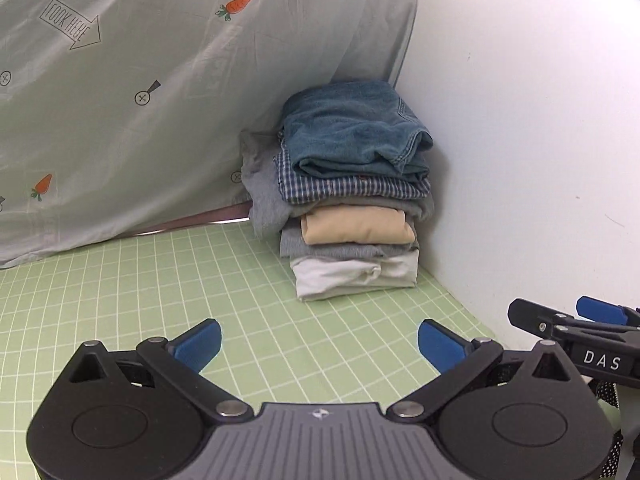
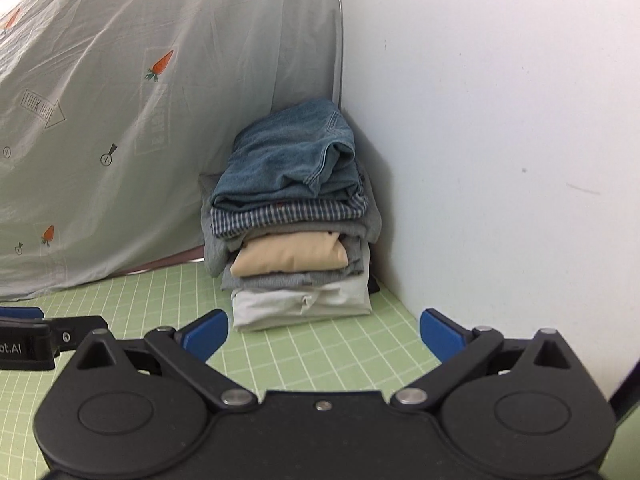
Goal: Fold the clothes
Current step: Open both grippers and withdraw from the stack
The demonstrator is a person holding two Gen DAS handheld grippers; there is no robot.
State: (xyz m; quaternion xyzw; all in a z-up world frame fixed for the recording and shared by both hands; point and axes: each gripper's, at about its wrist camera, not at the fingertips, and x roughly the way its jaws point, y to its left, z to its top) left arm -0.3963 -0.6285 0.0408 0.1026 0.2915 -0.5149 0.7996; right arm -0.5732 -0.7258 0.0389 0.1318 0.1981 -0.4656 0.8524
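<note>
A: Claw state?

B: Left claw (image 1: 319, 345) released, jaws wide, nothing between them. Right claw (image 2: 323, 334) the same. Both hover over the green bench (image 1: 160, 300).

A: Where are the clothes?

B: Folded stack (image 1: 352, 196) in the far corner, where the white wall (image 1: 520, 160) meets the grey sheet (image 1: 140, 100). Jeans (image 1: 352, 128) on top, then a checked shirt (image 1: 356, 190), grey, tan and white pieces below.

A: Which way from the claws?

B: Straight ahead of both, slightly right of centre for the left, slightly left for the right. The right looks a bit nearer. The stack's folded edges face the claws, long axis running across the view.

A: Anything left to fold?

B: No loose garment in either view, so the folding looks done or the next piece lies out of frame.
</note>
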